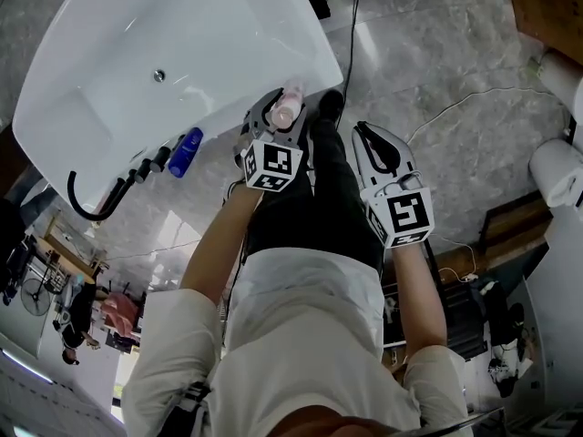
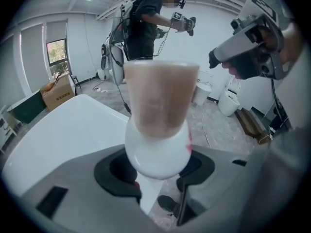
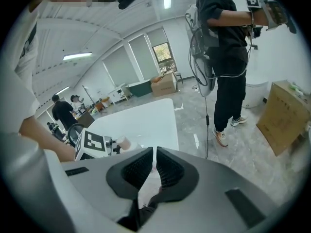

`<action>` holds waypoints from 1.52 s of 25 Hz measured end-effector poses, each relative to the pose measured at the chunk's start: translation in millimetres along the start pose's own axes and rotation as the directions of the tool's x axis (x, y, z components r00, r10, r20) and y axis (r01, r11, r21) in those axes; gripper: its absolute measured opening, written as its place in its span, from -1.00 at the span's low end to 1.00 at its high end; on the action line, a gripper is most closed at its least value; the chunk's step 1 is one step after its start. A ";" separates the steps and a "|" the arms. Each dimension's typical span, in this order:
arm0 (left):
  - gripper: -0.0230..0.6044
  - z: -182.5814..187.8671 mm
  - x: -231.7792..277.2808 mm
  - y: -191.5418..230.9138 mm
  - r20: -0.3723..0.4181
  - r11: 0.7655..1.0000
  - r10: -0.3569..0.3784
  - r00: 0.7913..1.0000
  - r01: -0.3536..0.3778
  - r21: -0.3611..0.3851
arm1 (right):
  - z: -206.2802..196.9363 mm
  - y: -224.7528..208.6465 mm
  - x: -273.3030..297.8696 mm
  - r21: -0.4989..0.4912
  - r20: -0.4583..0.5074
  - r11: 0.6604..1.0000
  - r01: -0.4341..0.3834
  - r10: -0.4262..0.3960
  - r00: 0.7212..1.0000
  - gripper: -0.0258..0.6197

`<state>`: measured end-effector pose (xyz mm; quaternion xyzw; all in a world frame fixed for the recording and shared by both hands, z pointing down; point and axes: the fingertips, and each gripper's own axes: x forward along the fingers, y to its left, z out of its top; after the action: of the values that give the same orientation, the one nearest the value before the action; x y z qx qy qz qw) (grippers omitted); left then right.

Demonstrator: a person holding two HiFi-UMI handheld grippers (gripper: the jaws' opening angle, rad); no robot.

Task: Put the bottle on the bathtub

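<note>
A white bottle [image 1: 286,109] with a pinkish cap stands upright in my left gripper [image 1: 278,118], which is shut on its rounded body. It hangs at the near right corner of the white bathtub [image 1: 137,44], just over the rim. In the left gripper view the bottle [image 2: 158,140] fills the middle between the dark pads of the left gripper [image 2: 158,176], with the bathtub [image 2: 63,130] below and to the left. My right gripper [image 1: 366,137] is held to the right over the floor, shut and empty. In its own view the right gripper [image 3: 153,166] shows its ribbed pads together, and the bottle [image 3: 123,142] is small at the left.
A blue bottle [image 1: 185,152] lies on the tub's rim beside a black faucet [image 1: 109,198]. A cable [image 1: 455,107] runs over the marble floor. White fixtures [image 1: 556,167] stand at the right. Another person [image 3: 228,47] stands nearby, next to a cardboard box [image 3: 284,113].
</note>
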<state>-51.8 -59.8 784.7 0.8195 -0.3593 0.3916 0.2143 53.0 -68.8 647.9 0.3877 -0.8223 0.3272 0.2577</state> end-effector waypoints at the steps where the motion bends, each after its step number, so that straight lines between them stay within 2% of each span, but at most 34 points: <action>1: -0.22 -2.2 2.3 -1.3 -0.003 1.000 0.000 1.000 0.000 0.003 | -1.7 0.0 1.8 -0.002 -0.002 1.000 -0.002 0.002 1.000 -0.78; 15: -0.20 -9.6 7.5 -14.2 0.046 0.996 0.053 0.998 -0.056 0.066 | -21.8 1.5 1.8 0.015 -0.008 1.000 0.001 -0.001 1.000 -0.78; 19: -0.19 -7.3 7.8 -13.7 0.063 0.996 0.075 0.995 -0.078 0.053 | -29.4 0.2 -1.2 0.030 -0.009 1.000 0.009 -0.009 1.000 -0.78; 28: 0.05 -14.7 3.9 -9.0 0.056 0.994 0.104 0.993 -0.106 0.030 | -40.0 10.8 -10.1 0.028 -0.002 0.999 0.019 -0.019 1.000 -0.78; 38: 0.06 1.5 -46.6 -19.6 0.078 0.995 0.098 0.992 -0.099 0.013 | -22.7 37.6 -45.4 -0.014 0.038 1.000 0.025 -0.025 0.999 -0.78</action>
<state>-56.5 -28.4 745.3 0.8171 -0.4041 0.3726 0.1740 52.3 -12.5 619.2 0.4023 -0.8245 0.3107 0.2487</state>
